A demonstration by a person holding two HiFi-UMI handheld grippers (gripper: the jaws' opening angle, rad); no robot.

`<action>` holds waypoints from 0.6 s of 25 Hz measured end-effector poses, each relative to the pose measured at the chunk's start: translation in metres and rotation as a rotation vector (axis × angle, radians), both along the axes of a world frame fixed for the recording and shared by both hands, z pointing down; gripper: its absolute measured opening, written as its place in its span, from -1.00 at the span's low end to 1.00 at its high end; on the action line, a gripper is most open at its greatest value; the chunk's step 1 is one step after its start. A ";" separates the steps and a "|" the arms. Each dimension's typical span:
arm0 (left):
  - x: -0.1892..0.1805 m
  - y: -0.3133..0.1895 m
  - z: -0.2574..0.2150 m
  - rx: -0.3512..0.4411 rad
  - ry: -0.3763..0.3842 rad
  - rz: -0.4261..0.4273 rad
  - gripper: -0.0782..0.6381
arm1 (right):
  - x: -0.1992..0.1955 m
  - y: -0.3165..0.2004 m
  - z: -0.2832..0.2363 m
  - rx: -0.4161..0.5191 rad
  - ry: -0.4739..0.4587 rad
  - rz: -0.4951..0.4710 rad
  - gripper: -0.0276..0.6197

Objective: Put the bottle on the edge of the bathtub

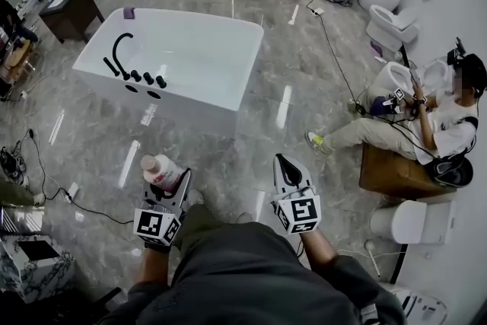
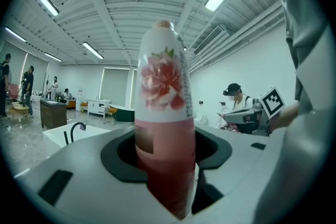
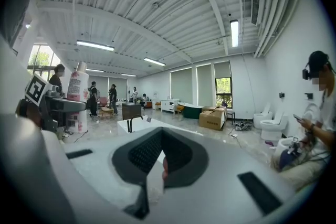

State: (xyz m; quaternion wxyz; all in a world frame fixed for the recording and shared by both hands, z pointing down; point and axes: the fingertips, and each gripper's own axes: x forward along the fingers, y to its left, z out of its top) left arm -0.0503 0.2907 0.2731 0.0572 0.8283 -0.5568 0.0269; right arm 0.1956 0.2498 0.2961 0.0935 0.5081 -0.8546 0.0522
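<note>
Head view: the bottle [image 1: 160,169] shows only its capped upper part; the rest is hidden between the jaws of the left gripper [image 1: 169,188]. Left gripper view: the bottle's base is hidden under the gripper body, and its side print is too small to read. Right gripper view: the bathtub [image 3: 138,125] is largely hidden behind the right gripper [image 3: 156,165]; the distant people [image 3: 112,96] are too small to detail.
</note>
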 end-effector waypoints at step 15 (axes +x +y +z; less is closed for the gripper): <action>-0.038 -0.165 0.029 -0.007 0.009 0.143 -0.13 | -0.035 -0.116 0.021 -0.063 0.066 0.110 -0.91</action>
